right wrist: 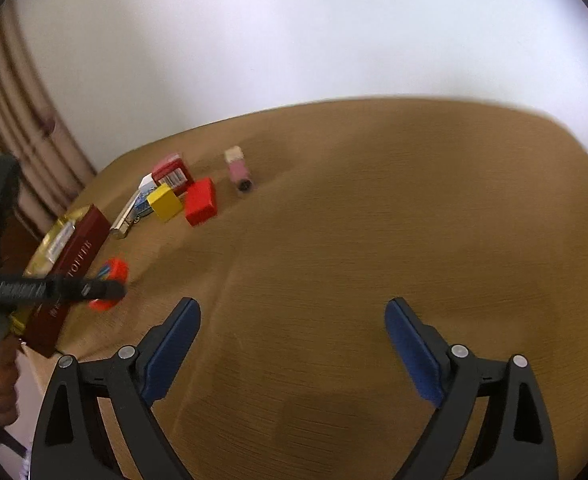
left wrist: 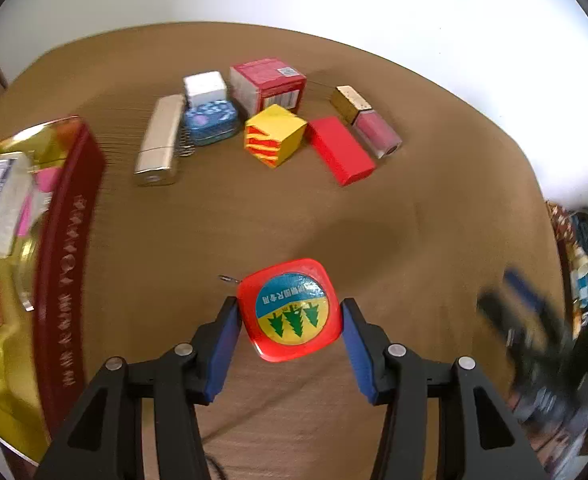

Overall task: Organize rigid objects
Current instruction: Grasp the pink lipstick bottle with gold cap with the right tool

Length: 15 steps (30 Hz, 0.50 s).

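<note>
The left tool (left wrist: 291,322) pinches a red tape measure (left wrist: 290,309) by its flat sides at lower centre of the left wrist view, face up, probably so it can be carried to the gold-lined red tin (left wrist: 68,248) at the left edge. Further up the tabletop (left wrist: 434,220) the yellow cube (left wrist: 275,135), red block (left wrist: 340,150) and other items wait clustered. The right tool (right wrist: 293,340) hangs spread and empty.
</note>
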{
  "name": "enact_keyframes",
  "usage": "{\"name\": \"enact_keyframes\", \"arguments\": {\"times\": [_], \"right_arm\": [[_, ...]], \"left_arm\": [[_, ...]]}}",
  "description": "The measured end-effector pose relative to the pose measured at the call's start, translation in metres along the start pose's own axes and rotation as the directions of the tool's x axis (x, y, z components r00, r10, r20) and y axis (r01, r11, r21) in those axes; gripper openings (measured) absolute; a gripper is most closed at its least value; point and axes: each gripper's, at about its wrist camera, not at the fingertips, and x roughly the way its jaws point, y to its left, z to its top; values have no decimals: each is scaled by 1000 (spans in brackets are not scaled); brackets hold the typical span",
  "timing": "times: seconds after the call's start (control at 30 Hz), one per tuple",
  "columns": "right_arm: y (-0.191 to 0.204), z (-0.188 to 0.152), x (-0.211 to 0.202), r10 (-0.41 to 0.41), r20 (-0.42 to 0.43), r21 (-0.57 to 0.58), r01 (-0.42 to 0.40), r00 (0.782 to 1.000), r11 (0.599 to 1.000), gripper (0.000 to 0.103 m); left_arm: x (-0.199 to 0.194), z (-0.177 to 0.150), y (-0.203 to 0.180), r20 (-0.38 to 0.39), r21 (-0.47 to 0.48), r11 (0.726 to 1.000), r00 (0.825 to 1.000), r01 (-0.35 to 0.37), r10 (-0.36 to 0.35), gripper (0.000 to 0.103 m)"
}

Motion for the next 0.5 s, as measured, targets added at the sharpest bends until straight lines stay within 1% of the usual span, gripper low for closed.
{"name": "enact_keyframes", "arguments": {"times": [0.03,0.07,0.1,0.13,0.17,0.2,0.3,0.33,0.4,0.5], "right_arm": [[5,9,8,11,0,-29,-11,1000,1000,91],[11,20,17,2,2,-51,-2,1000,999,89],[15,31,27,1,-2,-64,-1,1000,998,79],[19,41,37,14,-19,-68,-15,1000,998,65],[22,52,49,22,-44,-72,-25,999,997,61],[27,61,59,19,-56,-83,-24,998,996,60],[36,78,81,32,-88,-102,-41,996,994,60],[37,80,85,30,-95,-109,-40,995,993,60],[44,85,96,4,-107,-143,-20,994,990,60],[49,92,114,-22,-136,-178,-3,990,984,59]], "left_arm": [[-3,-5,-1,7,12,1000,1000,-6,6,51],[-4,-5,-2,10,18,1000,1000,-8,8,51],[-8,-10,1,12,26,1000,1000,-11,10,51],[-10,-14,2,12,34,999,1000,-12,11,51],[-11,-16,3,11,34,999,1000,-9,9,51],[-11,-18,2,10,32,999,1000,-5,4,51],[-16,-29,24,-2,28,999,1000,16,-16,52],[-24,-36,46,-1,22,999,1000,25,-25,52],[-29,-44,55,2,24,999,1000,28,-28,52],[-29,-41,58,4,25,999,999,36,-36,52]]}}
